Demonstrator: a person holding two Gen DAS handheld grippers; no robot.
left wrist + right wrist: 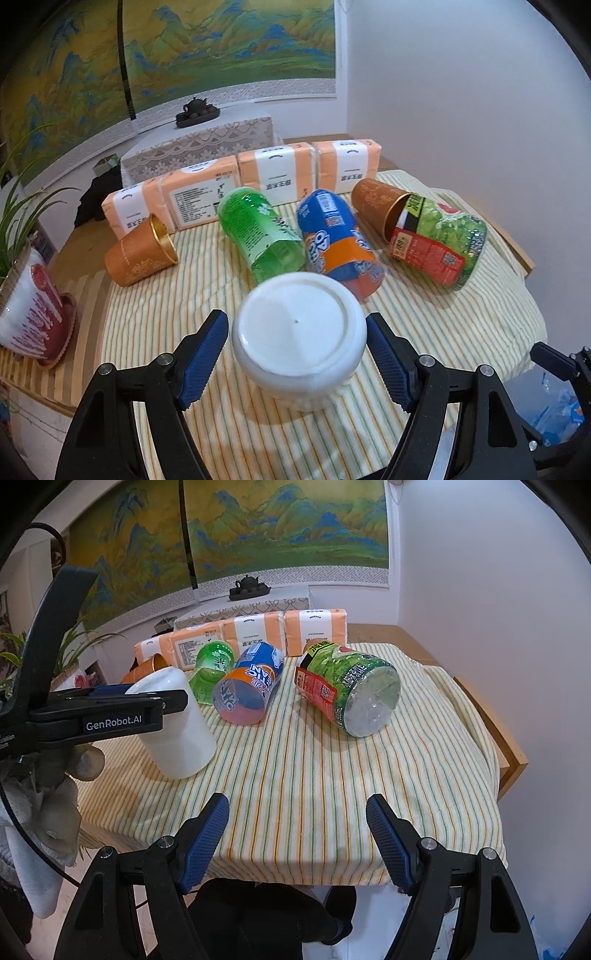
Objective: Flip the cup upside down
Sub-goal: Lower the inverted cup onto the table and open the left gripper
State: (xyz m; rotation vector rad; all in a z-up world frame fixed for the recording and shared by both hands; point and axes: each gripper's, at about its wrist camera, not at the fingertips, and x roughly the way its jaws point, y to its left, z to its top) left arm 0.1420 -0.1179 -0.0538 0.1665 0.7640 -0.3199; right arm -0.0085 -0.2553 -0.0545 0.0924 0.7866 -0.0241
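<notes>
striped yellow tablecloth (pixel 332 775) fills the scene, and the white cup (pixel 300 332) stands on it mouth down, base up, slightly tilted. left gripper (pixel 297 354) brackets the cup, jaws spread wide with a gap on each side, gripping nothing. right gripper (pixel 297 834) hovers over the cloth's near edge, jaws parted and empty. beyond the cup lie a green bottle (pixel 262 232), a blue-and-orange bottle (pixel 340 240) and a green-and-red bottle (pixel 439 243), all on their sides, then two orange paper cups (pixel 142 251), also tipped over.
</notes>
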